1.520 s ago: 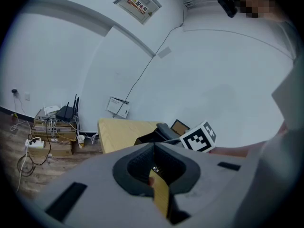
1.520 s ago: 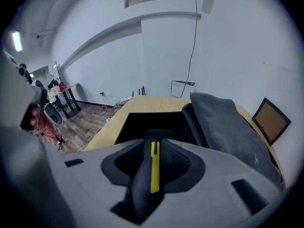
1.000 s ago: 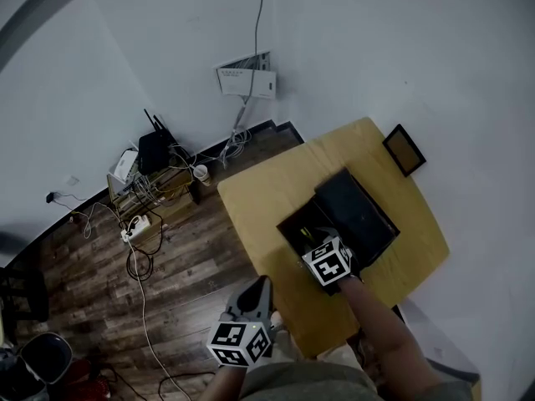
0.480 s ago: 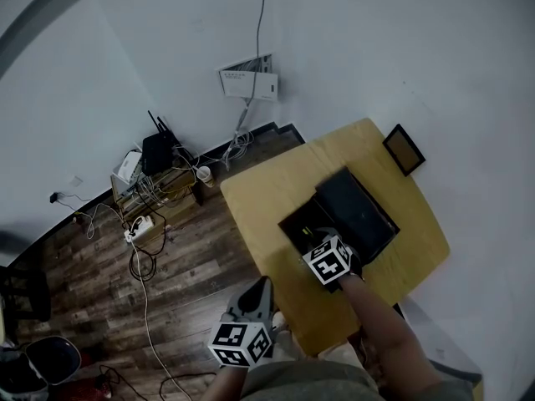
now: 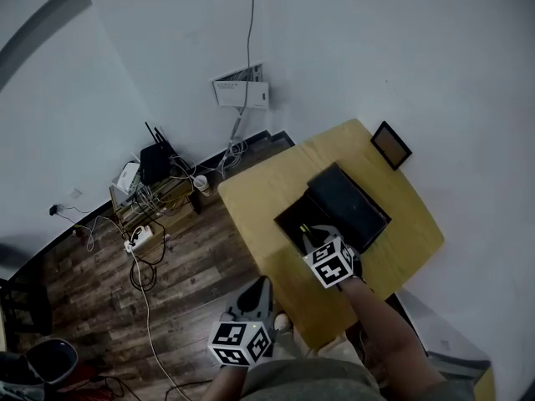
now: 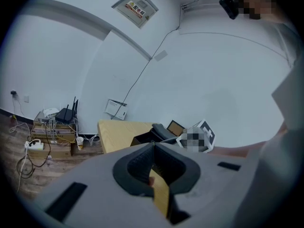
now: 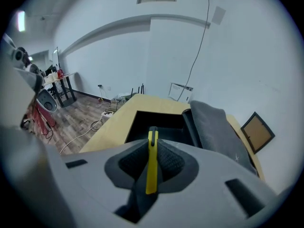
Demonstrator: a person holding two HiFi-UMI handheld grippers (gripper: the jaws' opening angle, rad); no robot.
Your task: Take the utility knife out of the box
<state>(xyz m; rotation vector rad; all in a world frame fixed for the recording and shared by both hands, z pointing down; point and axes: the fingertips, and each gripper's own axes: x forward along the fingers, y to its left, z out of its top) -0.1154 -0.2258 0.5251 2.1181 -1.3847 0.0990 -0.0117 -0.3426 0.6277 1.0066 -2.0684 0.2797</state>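
The right gripper (image 7: 151, 144), jaws just closing, clamps the yellow utility knife (image 7: 151, 167) above the open black box (image 7: 142, 123). Lift straight up, clear of its walls. The left gripper (image 6: 153, 148) waits near left, jaws together.

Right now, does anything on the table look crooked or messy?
Only the dark lid: it lies slanted, propped on the black box instead of flat on the table. Nothing looks spilled or broken.

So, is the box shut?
No, the box stands open, with its lid off to one side.
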